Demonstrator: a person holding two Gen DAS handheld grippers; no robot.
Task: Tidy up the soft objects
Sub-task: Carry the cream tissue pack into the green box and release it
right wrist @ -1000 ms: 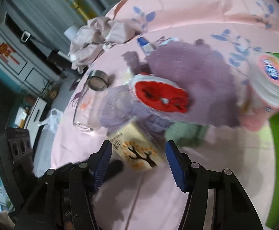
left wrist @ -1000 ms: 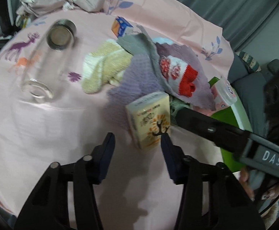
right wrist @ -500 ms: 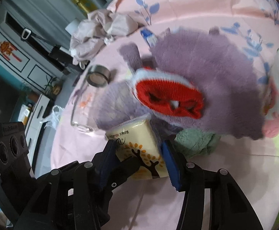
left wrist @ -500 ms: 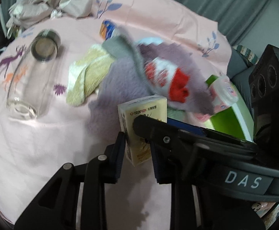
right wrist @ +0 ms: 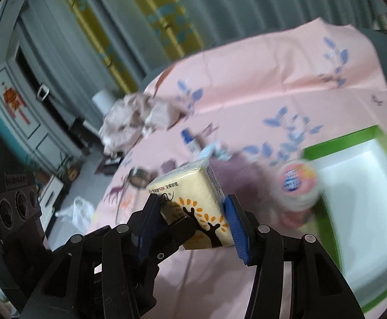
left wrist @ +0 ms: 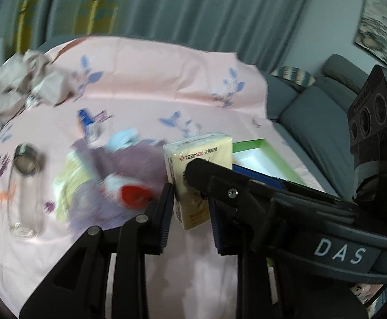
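while both grippers clamp it, the pale yellow soft tissue pack (left wrist: 201, 175) hangs above the pink printed bedsheet (left wrist: 151, 87). left gripper (left wrist: 190, 207) pinches its narrow sides; right gripper (right wrist: 193, 220) squeezes its wide faces. green-rimmed white box (right wrist: 352, 207) at three o'clock.

A pink sheet (left wrist: 145, 85) covers the bed. On it lie a glass jar (left wrist: 24, 194), soft cloths (left wrist: 129, 164) and a green box (right wrist: 352, 212).

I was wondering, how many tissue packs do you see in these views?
1. The single yellow tissue pack is lifted above the pink sheet, gripped by both the left gripper and the right gripper. Others may lie hidden under the blurred cloth pile.
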